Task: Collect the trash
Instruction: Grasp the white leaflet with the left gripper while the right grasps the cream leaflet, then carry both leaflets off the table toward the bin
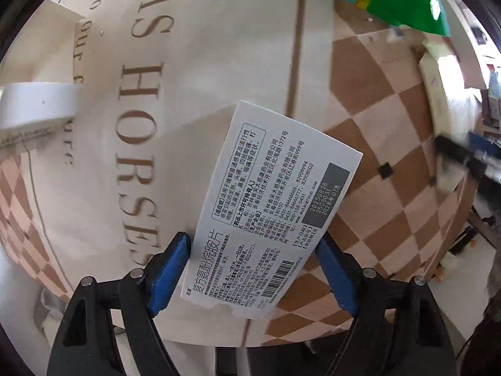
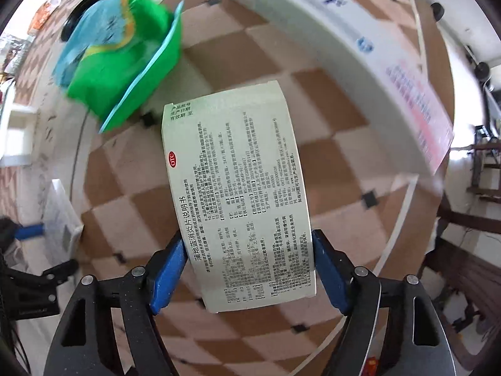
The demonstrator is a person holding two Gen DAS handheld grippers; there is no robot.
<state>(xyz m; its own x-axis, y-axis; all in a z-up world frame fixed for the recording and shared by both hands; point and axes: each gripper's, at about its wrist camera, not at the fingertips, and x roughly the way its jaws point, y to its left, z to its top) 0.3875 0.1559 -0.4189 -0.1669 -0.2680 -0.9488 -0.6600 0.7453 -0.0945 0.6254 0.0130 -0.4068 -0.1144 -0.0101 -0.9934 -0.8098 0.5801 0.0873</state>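
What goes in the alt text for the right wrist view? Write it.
The right tool grips a pale rectangular cardboard medicine box printed with Chinese text, above a brown-and-cream checkered tablecloth. A blurred green-and-blue plastic packet lies upper left, a long white carton upper right.

My right gripper (image 2: pixel 250 269) clamps a pale printed medicine box (image 2: pixel 238 194) between both blue pads (image 2: pixel 167 274), lifted over the checkered tablecloth (image 2: pixel 344 144). Green packet (image 2: pixel 125 62) upper left, long white box (image 2: pixel 360 50) upper right.
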